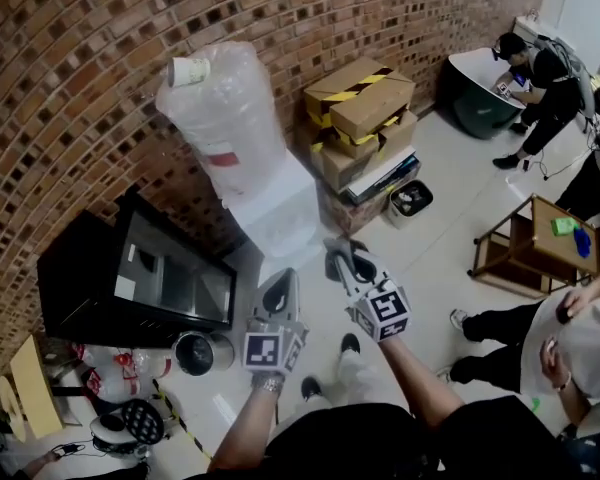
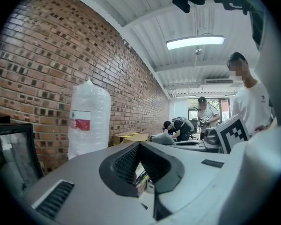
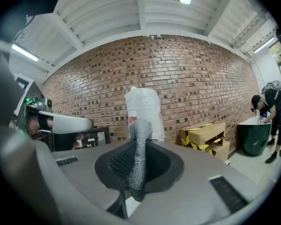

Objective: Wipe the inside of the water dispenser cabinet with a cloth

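Indoors, brick wall (image 1: 80,88), pale floor (image 1: 450,183), water dispenser (image 1: 278,218), cloth (image 3: 139,142) in right tongs (image 3: 136,171)

Both forearms reach forward, side by side. The left gripper (image 1: 280,284) points away, its jaws a narrow gap apart with nothing between them. The right gripper (image 1: 340,256), slightly farther out, has its jaws clamped on a grey cloth (image 3: 139,149).

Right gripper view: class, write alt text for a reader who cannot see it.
The right tongs pinch a grey mesh cloth. Beyond stand a plastic-wrapped water bottle, a brick wall and cardboard boxes at right.
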A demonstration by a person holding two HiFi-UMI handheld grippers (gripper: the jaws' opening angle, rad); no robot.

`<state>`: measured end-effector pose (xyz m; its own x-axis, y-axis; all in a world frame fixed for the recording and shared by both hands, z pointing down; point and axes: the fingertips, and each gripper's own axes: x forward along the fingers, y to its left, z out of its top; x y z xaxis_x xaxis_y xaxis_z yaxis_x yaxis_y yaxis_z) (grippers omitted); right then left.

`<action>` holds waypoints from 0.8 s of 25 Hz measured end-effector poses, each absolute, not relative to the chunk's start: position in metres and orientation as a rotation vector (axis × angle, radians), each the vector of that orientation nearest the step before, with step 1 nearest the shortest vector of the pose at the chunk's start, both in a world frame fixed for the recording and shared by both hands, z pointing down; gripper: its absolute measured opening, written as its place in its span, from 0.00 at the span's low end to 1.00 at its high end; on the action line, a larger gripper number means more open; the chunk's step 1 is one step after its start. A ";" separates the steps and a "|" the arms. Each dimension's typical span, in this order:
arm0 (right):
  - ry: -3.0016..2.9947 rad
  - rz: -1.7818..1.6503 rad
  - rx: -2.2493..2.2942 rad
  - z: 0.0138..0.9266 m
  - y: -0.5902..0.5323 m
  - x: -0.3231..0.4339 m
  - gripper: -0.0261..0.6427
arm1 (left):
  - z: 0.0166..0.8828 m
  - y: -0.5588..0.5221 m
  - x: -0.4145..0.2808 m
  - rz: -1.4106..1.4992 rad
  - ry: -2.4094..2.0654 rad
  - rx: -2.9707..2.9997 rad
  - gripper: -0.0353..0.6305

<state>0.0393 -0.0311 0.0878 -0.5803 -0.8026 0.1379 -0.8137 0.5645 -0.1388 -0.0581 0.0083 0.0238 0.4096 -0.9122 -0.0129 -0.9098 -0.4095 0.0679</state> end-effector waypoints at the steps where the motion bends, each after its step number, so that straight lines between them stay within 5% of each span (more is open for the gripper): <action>1: -2.727 0.283 1.418 0.085 -0.020 0.034 0.09 | 0.022 0.018 -0.063 -0.085 -1.673 2.600 0.06; 20: -2.778 0.276 1.416 0.051 0.090 -0.026 0.09 | 0.007 0.105 -0.113 -0.088 -1.720 2.640 0.06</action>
<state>-0.0261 0.0904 0.0508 -0.5906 -0.8020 0.0899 -0.8040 0.5750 -0.1516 -0.1129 0.1052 0.0071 0.4030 -0.9137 -0.0526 -0.9143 -0.4045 0.0218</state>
